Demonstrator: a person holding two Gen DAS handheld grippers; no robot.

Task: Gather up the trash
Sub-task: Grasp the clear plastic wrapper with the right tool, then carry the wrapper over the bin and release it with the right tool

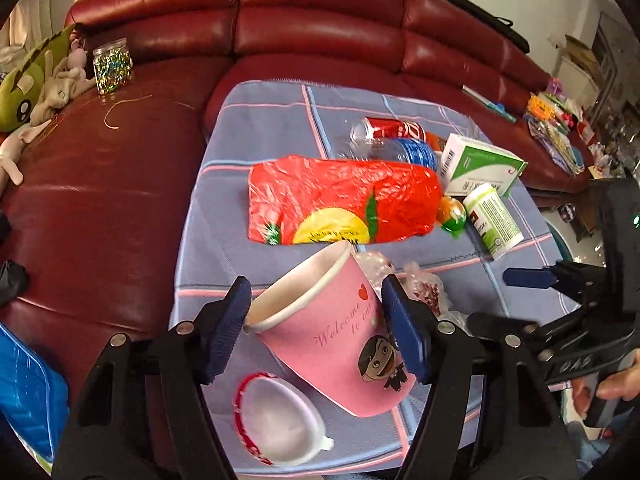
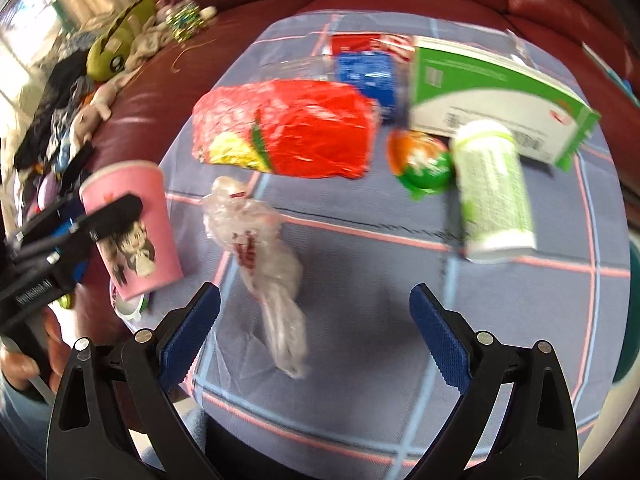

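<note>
My left gripper (image 1: 316, 324) is shut on a pink paper cup (image 1: 332, 340), held tilted above the checked cloth (image 1: 224, 208); the cup also shows in the right wrist view (image 2: 132, 228). My right gripper (image 2: 316, 328) is open and empty, just above a crumpled clear plastic wrapper (image 2: 260, 248). On the cloth lie a red plastic bag (image 1: 340, 200), a red can (image 1: 396, 128), a clear bottle with a blue label (image 1: 404, 152), a green and white box (image 1: 480, 164), a white and green tube (image 1: 494, 220) and a small orange and green capsule (image 1: 452, 212).
A white lid with a red rim (image 1: 276, 420) lies under the cup at the cloth's near edge. The cloth covers a red leather sofa (image 1: 120, 200). Plush toys (image 1: 36, 88) and a glitter jar (image 1: 112, 68) sit at the far left. A blue container (image 1: 24, 396) is at the lower left.
</note>
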